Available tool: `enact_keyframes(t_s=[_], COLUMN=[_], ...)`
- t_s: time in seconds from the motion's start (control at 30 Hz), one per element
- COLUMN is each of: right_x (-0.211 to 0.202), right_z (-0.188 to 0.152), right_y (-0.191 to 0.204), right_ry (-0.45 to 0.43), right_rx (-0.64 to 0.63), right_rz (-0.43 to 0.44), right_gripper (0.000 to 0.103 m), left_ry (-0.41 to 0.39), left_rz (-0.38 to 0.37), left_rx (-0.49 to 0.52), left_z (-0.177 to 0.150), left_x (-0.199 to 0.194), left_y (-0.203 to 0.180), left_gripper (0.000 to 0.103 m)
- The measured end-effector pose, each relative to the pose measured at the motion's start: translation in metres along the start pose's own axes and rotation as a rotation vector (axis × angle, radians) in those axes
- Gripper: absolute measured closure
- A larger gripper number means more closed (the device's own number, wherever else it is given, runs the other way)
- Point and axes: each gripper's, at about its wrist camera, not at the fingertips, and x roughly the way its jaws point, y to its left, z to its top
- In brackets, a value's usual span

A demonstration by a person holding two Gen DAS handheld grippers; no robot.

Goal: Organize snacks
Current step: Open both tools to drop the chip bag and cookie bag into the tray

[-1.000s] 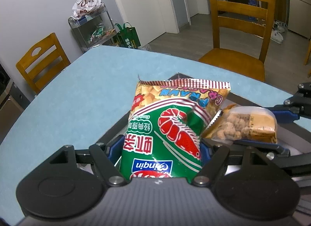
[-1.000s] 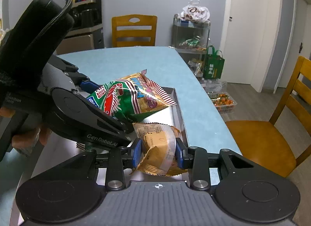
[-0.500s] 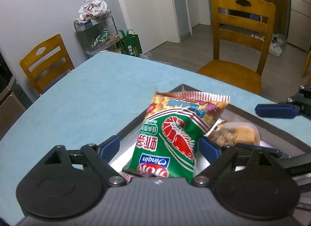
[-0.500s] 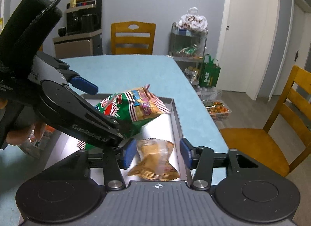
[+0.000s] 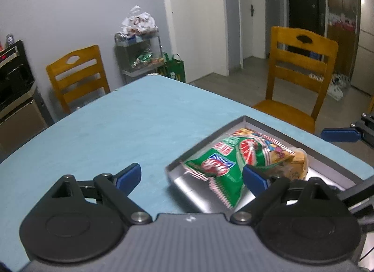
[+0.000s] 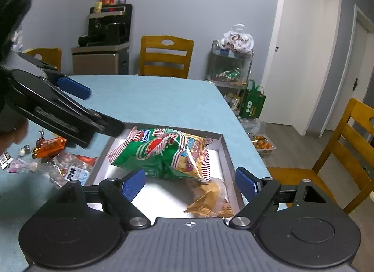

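A green prawn-cracker bag lies in the metal tray, overlapping a yellow snack packet beside it. My left gripper hangs above the tray's left corner. Its jaws are opening, with only table and the bag's corner behind them and no pad touching anything. My right gripper is above the tray's near side, and its jaws are opening too. The yellow packet lies loose below, between the fingers. One blue fingertip of it shows at the right edge of the left wrist view.
Loose snacks lie on the blue table left of the tray: an orange packet and a clear candy bag. Wooden chairs stand around the table. A snack cart and a coffee-machine cabinet line the wall.
Both grippers let go: the prawn-cracker bag and the yellow packet now lie in the tray. The left gripper pulled back and up to the left; the right jaws spread wide and backed off slightly.
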Motion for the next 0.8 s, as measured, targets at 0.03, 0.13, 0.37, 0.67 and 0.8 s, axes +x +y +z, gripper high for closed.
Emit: enact_keyframes(t_s=[0.03, 0.13, 0.37, 0.67, 0.8], right_x=[-0.002, -0.008, -0.016, -0.019, -0.020], right_z=[0.000, 0.002, 0.008, 0.020, 0.023], right_y=[0.001, 0.004, 0.020, 0.048, 0.067], right_ry=[-0.002, -0.006, -0.012, -0.030, -0.032], right_rx=[0.002, 0.013, 0.011, 0.020, 0.004], right_rz=[-0.003, -0.007, -0.014, 0.042, 0.078], right_gripper=[0.018, 0.017, 0.016, 0.015, 0.015], left_ry=[-0.008, -0.026, -0.020, -0.011, -0.009], left_rz=[0.001, 0.016, 0.074, 0.188, 0.211], left_rx=[-0.006, -0.023, -0.068, -0.177, -0.214], left_z=[-0.004, -0.018, -0.048, -0.082, -0.097], left_x=[-0.008, -0.030, -0.059, -0.095, -0.109], left_y=[0.006, 0.025, 0.064, 0.132, 0.157], left_gripper=[0.008, 0.005, 0.005, 0.005, 0.005])
